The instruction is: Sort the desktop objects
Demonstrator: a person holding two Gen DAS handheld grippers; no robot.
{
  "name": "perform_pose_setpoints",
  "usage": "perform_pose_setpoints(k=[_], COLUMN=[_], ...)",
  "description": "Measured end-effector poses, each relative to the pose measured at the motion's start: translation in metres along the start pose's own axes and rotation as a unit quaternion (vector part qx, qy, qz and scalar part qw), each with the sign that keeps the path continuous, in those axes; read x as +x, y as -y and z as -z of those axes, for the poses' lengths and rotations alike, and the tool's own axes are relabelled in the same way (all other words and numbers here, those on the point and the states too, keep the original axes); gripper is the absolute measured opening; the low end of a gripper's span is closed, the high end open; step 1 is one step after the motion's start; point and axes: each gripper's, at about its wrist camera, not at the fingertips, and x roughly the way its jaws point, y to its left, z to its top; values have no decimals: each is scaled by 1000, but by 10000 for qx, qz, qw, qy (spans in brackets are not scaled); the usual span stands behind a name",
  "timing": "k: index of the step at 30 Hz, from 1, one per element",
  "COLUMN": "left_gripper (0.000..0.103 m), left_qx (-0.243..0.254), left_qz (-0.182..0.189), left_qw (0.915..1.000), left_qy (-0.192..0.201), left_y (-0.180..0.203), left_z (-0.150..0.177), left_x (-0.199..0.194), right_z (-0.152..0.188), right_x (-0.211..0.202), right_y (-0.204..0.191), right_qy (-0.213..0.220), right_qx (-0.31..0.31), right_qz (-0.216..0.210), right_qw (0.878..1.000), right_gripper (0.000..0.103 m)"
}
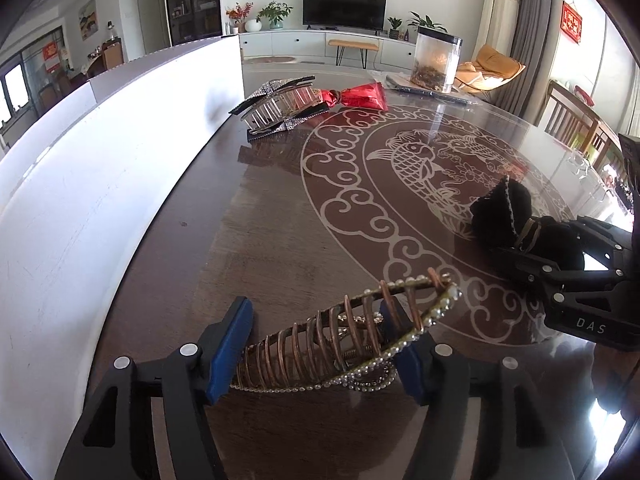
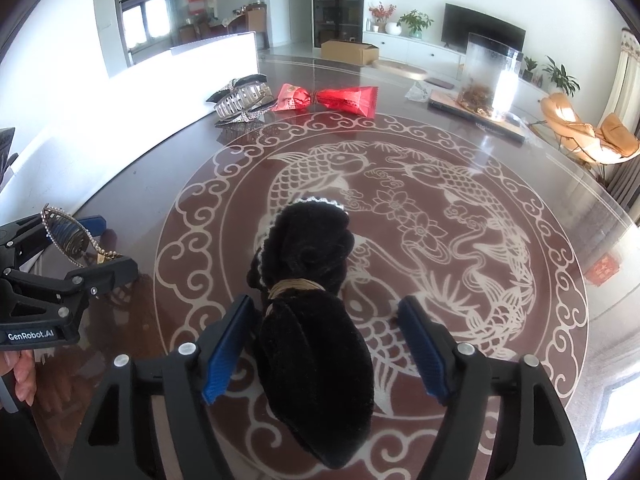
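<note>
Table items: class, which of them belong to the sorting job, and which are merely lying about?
Job: gold hair clip, black velvet bow, silver hair clip, red packet.
Lying about: clear jar, tray, white board.

Dark brown table (image 2: pixel 120 184) with pale carp-and-cloud roundel, black velvet bow (image 2: pixel 312 340) on the roundel, bronze rhinestone hair claw (image 1: pixel 344 344) beside it, red wrapper (image 2: pixel 332 98) beyond the roundel, silver-black clip (image 2: pixel 240 98) beside it.

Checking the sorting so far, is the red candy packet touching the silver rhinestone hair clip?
Touching: in the left wrist view the red candy packet's twisted end rests against the silver rhinestone hair clip, no gap.
</note>
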Motion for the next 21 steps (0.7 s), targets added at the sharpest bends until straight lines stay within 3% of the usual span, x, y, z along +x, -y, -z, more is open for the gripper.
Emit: perform_pose_setpoints(k=[1,8,12,16,21], left_gripper=[63,62,62,62,62], left_qx=[-69,-313,-741,-933,-1248], left_qz=[177,803,1059,839,52], left_qw=[9998,9945,9882,9841,9836], left_qy=[2,588,824,1253,1303], left_y=[-1,-8,-30,-70,-155], left_z=[1,4,-2,-23,-47], left_x=[-2,-54,-99,-154,-188], right_z=[0,15,-5,-54,-129], right_x=[-3,-33,-68,-91,-102], right_y=[0,-5,-16,-42,-125], right_qy=[68,121,350,637,1039], right_qx=[-9,274,66,-28,-496], right_qz=[-90,-412,-554,-938,-1697], right_qw=[9999,9987,9978,9935,9788], right_gripper=[31,30,30,30,30])
